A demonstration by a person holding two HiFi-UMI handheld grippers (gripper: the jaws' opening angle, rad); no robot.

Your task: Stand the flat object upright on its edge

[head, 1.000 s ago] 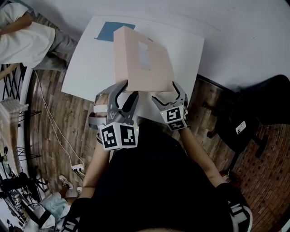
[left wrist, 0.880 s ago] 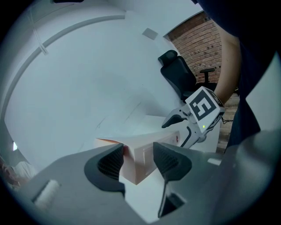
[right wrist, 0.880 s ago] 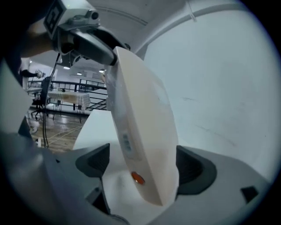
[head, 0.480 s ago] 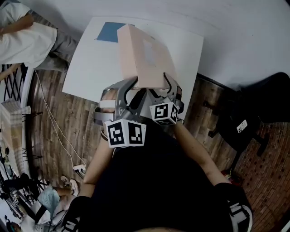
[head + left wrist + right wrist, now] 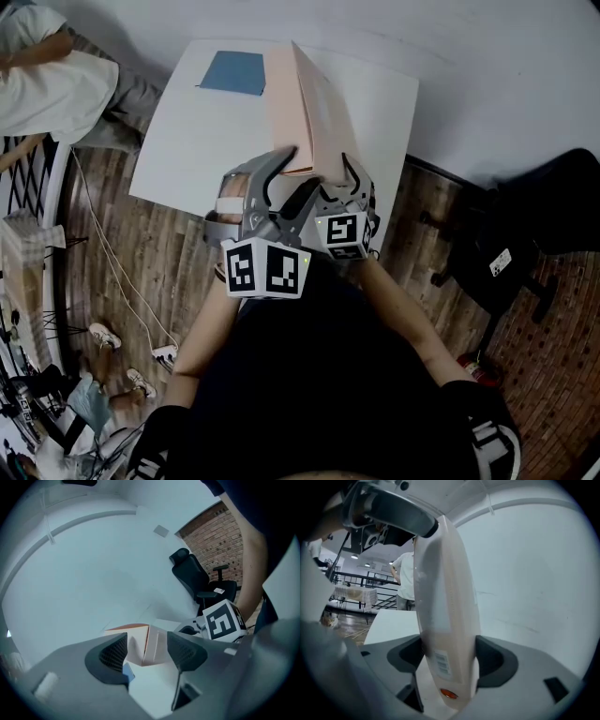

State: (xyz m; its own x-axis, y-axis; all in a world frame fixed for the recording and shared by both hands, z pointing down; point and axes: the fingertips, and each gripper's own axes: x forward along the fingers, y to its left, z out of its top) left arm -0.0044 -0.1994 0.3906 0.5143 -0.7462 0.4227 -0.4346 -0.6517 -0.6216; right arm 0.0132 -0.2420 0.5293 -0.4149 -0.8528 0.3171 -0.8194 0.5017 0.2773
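Box [image 5: 305,103] now stands nearly upright, no longer leaning; seems light and stiff. I see right gripper [image 5: 447,660] just closing onto its near edge, left gripper [image 5: 146,656] just opening, empty.

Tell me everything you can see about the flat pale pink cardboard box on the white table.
The flat pale pink cardboard box is thin and matt, with plain broad faces. Its narrow near edge carries a small barcode label and an orange dot. It stands nearly upright on one long edge on the white table. The right gripper has it at the near end: its jaws have just been closing and press on both broad faces.
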